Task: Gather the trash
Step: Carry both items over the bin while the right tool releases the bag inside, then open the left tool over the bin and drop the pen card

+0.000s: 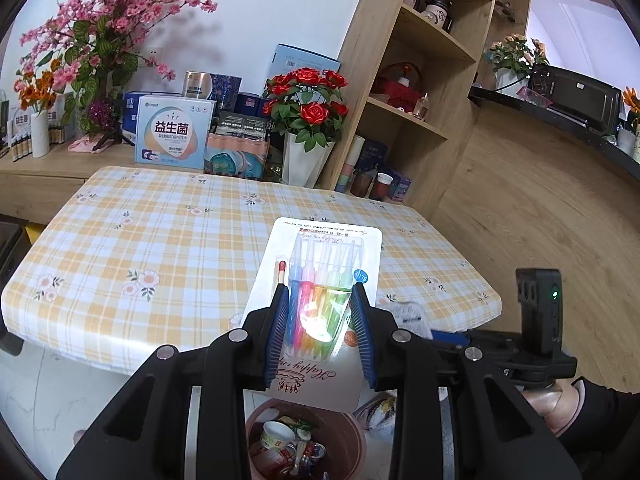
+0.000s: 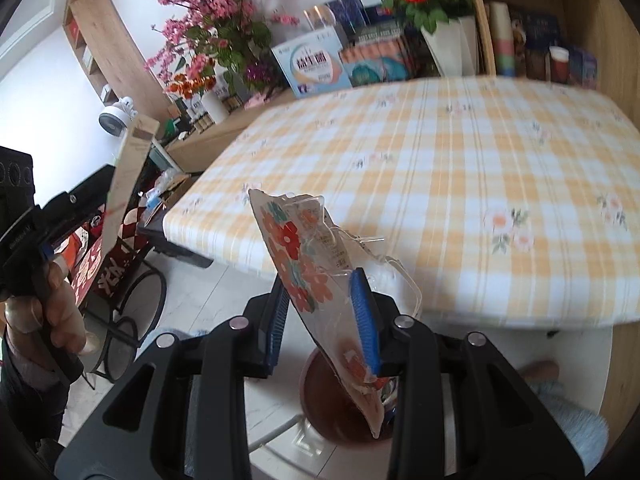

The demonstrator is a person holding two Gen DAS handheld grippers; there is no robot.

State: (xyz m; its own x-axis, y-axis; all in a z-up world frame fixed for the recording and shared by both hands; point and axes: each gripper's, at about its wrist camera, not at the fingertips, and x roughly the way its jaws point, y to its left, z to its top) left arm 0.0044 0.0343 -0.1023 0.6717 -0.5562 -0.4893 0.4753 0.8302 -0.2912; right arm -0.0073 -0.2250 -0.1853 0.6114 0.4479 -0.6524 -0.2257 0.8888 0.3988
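Reading "Happy" on candle pack (image 1: 316,312) in left tongs (image 1: 320,328)

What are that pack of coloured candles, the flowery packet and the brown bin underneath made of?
Candle pack: white card backing, printed, with a clear glossy plastic blister that glares; the sticks look like wax.
Flowery packet: printed card or paper with thin clear plastic, crinkled at its edges.
Bin: probably smooth reddish-brown plastic, with a dull sheen.

a blue box (image 1: 174,133) behind the table reads "益生菌", while the candle pack (image 1: 320,300) shows "happy" upside down and a round "blue" sticker.
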